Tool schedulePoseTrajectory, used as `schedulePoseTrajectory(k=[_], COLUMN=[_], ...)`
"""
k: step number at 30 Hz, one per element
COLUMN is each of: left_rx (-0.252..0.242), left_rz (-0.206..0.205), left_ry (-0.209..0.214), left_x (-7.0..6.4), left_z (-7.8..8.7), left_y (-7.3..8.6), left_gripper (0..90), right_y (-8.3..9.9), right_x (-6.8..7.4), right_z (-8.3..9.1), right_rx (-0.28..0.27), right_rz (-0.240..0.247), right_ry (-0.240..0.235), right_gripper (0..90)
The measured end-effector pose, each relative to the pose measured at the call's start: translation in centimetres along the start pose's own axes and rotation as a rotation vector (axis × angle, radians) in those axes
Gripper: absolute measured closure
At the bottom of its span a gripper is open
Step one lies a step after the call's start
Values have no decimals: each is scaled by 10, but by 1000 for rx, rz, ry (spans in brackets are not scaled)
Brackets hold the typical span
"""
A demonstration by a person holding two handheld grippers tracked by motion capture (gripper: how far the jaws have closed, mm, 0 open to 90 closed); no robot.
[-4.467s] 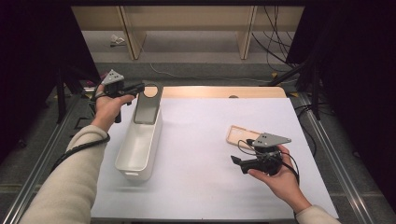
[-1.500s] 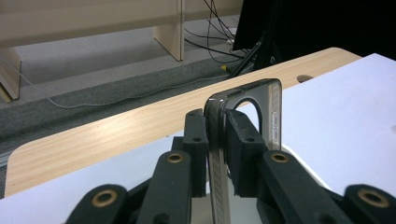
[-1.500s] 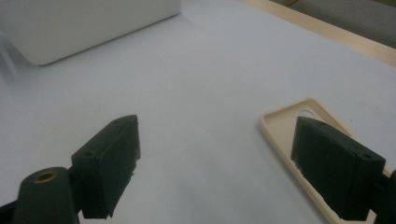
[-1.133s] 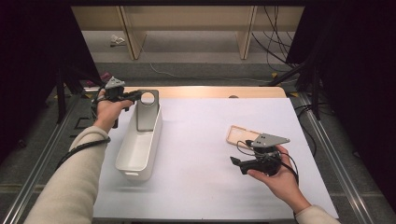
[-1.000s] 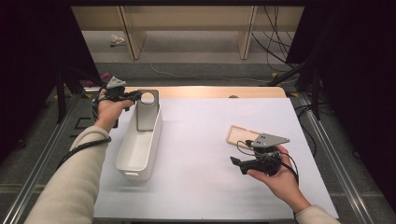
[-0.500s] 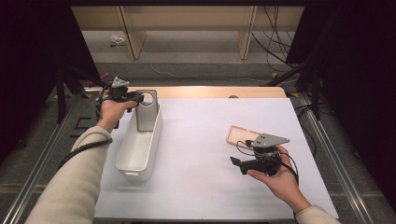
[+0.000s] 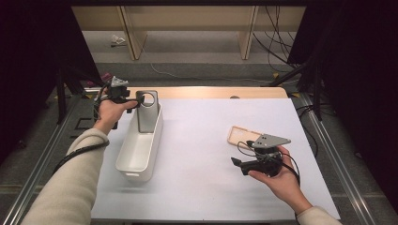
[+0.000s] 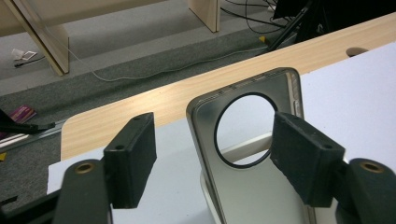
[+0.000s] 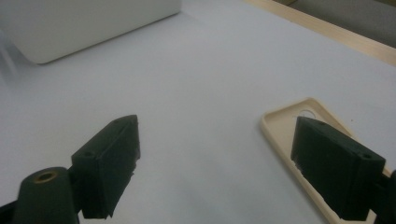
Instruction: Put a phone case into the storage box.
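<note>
Left hand-held gripper (image 8: 212, 163) jaws apart, flanking grey phone case (image 8: 252, 154) upright in bin (image 7: 138, 150); right hand-held gripper (image 9: 233, 168) agape.

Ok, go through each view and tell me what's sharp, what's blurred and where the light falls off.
High view: the table is evenly lit, the sides fall to black. Left gripper view: the grey phone case is sharp, with a soft sheen; the near jaws are slightly soft. Right gripper view: the white bin is blurred, the beige phone case fairly clear.
</note>
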State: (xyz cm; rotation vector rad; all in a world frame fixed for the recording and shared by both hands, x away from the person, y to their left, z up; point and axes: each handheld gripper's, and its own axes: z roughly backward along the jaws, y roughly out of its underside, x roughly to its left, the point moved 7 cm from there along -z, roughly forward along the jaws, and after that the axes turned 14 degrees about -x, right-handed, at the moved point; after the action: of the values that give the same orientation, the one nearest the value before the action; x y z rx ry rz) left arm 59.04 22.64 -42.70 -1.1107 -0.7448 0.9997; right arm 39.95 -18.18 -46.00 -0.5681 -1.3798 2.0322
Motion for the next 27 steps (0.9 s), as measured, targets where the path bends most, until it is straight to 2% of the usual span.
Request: schedulePoseTrajectory(k=[4,8,12,15,17,21,27], left_rx=[-25,-27,-20,-25,-38,-50,-61], left_rz=[29,31,21,39,54,62,48], left_ry=[9,45,49,55,82,103,140], left_x=[-3,-13,-23,-31,-39,-52,-69], left_z=[7,20,37,49,60,76,99], left_y=[-3,-3,1,5,8,17,32], left_gripper=[276,223,150,71,33,5,0], right_y=[0,-2,-2,-3,-3,-2,-2], right_x=[-1,-4,-10,-15,-18,-24,-31], right_z=[0,1,1,1,1,0,-1], right_rx=[0,-5,-7,-9,-6,0,0], right_rz=[-1,2,-4,-12,-14,-20,-20], right_ry=[2,10,24,33,38,50,60], right_gripper=[165,165,165,164,164,165,164])
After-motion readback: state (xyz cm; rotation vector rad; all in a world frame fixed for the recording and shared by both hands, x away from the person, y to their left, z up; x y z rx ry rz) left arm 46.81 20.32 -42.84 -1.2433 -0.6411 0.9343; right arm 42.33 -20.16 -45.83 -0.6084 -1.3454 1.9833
